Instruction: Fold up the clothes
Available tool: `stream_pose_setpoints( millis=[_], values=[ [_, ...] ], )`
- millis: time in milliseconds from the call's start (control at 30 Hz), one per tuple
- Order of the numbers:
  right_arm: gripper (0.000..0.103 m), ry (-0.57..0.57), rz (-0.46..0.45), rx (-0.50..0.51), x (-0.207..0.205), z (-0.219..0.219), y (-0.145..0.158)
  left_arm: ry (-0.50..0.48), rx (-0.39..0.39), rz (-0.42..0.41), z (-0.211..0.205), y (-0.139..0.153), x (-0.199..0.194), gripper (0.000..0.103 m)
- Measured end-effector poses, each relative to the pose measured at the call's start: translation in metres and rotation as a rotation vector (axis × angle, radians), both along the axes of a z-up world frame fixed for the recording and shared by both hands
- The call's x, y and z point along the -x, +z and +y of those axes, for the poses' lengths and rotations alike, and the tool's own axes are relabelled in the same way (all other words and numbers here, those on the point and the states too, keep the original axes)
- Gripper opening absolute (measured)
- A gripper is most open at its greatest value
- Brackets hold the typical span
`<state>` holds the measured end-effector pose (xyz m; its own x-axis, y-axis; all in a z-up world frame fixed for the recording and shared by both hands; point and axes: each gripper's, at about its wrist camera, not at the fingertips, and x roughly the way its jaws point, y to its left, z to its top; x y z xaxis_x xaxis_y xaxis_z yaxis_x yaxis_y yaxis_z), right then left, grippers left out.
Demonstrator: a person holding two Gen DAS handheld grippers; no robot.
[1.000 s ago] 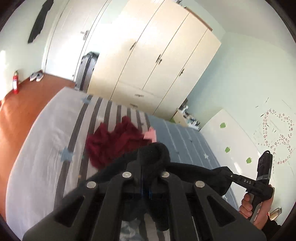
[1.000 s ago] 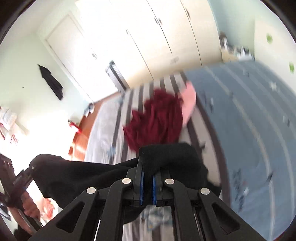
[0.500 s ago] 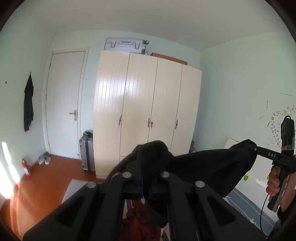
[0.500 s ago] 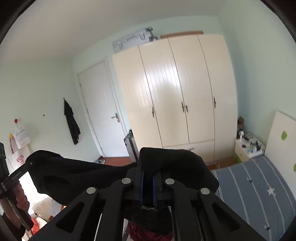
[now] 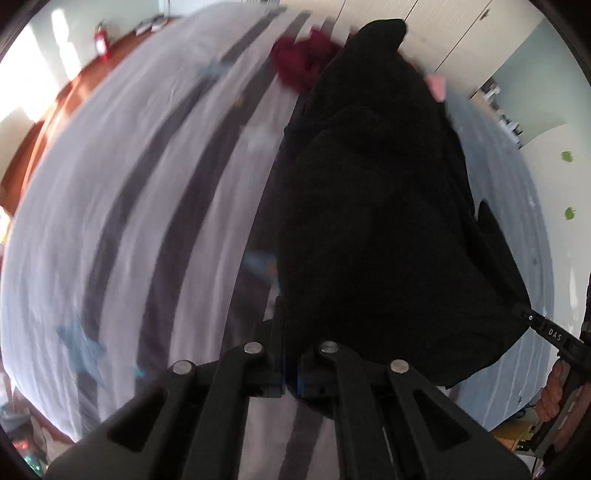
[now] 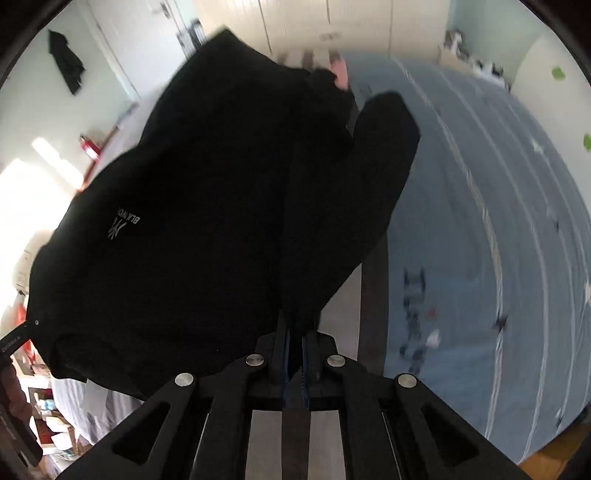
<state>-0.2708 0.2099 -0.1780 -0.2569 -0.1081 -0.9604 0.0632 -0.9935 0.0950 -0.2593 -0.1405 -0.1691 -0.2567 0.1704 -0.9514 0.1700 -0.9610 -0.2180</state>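
My left gripper is pressed together on an edge of the black fleece sweatshirt, the cloth caught between its dark fingers right at the near end of the view. My right gripper pinches another edge of the same garment, its jaws nearly together with a thin fold of black fabric running down between them. The sweatshirt hangs stretched between the two tongs and spreads away from me over the bed, its far end reaching toward the cream wardrobe doors. In the right wrist view a small grey logo shows on the cloth, left of the middle, and one sleeve flops out to the right.

Under it lies the bedspread: white with dark grey stripes on the left, blue with thin white lines on the right. At the far end of the bed a crumpled dark red garment lies just left of the sweatshirt, and a bit of pink cloth peeks out to its right. A red fire extinguisher stands on the orange floor at far left. The scene is blurred.
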Motion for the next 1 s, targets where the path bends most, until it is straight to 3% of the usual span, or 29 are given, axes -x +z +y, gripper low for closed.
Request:
stream_pose_setpoints(
  millis=[100,167,233,433,567,667,700,733,800,900,1000],
  values=[
    [0.003,-0.030,-0.138,-0.027,-0.055,-0.001,-0.097,-0.032,0.033,-0.119,0.002,-0.076,-0.042,0.002],
    [0.003,-0.023,-0.151,-0.039,-0.080,-0.004,-0.121,-0.066,0.049,-0.151,0.003,-0.101,-0.057,0.002],
    [0.004,-0.016,-0.148,-0.039,-0.100,-0.006,-0.134,-0.105,0.076,-0.124,0.004,-0.106,-0.065,0.006],
    [0.019,-0.036,-0.028,-0.012,-0.116,0.007,-0.112,-0.257,0.267,0.066,0.018,-0.058,-0.067,0.026],
    [0.032,-0.103,0.055,-0.029,-0.104,0.027,-0.094,-0.319,0.306,0.185,0.039,-0.030,-0.041,0.033],
    [0.042,-0.159,0.090,-0.030,-0.084,0.043,-0.095,-0.308,0.292,0.273,0.056,-0.007,-0.019,0.035],
    [0.042,-0.171,0.094,-0.044,-0.075,0.048,-0.099,-0.304,0.280,0.293,0.062,-0.003,-0.012,0.042],
    [0.042,-0.181,0.093,-0.054,-0.067,0.051,-0.104,-0.300,0.267,0.313,0.068,-0.001,-0.006,0.058],
    [0.042,-0.198,0.078,-0.054,-0.054,0.057,-0.116,-0.317,0.238,0.310,0.083,-0.008,0.007,0.069],
    [0.042,-0.222,0.051,-0.055,-0.033,0.071,-0.134,-0.365,0.289,0.270,0.114,-0.045,0.028,0.069],
    [0.042,-0.242,0.037,-0.032,-0.024,0.080,-0.145,-0.394,0.292,0.238,0.139,-0.061,0.039,0.065]
  ],
)
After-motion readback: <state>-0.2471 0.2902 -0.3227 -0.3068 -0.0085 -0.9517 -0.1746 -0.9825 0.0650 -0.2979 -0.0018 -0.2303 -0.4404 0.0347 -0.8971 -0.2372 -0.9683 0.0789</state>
